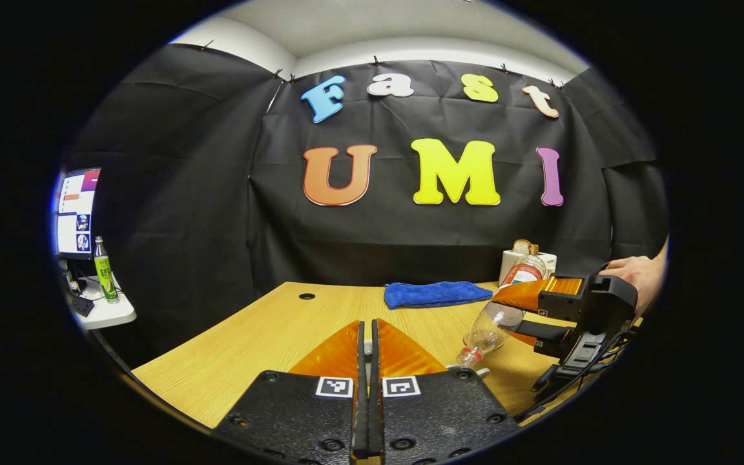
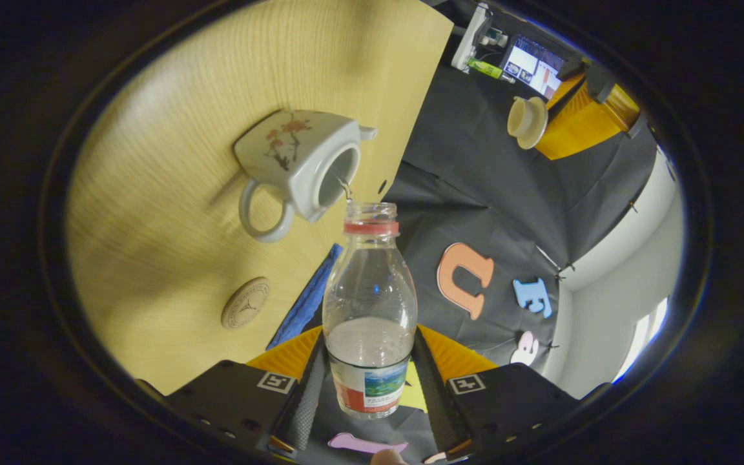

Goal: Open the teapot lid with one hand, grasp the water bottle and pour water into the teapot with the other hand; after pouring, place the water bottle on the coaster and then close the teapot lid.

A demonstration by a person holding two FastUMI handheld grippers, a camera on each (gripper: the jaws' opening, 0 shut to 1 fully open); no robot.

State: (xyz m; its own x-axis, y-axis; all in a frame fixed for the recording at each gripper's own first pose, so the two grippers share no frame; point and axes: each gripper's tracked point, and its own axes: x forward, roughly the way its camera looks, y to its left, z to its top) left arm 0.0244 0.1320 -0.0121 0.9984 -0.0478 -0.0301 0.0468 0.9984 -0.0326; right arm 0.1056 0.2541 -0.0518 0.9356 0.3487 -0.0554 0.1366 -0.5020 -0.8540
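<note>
Water bottle (image 2: pixel 369 310) between right jaws.

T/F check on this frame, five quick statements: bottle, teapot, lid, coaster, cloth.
1. The right gripper is shut on the water bottle. True.
2. The bottle stands upright on the coaster. False: it is tipped toward the teapot, and the coaster is bare.
3. The teapot is open, with a thin stream of water running from the bottle's mouth into it. True.
4. The lid sits on the teapot. False: the left gripper holds it off to the side, seen in the right gripper view.
5. The blue cloth is draped over the teapot. False: it lies flat on the table.
</note>
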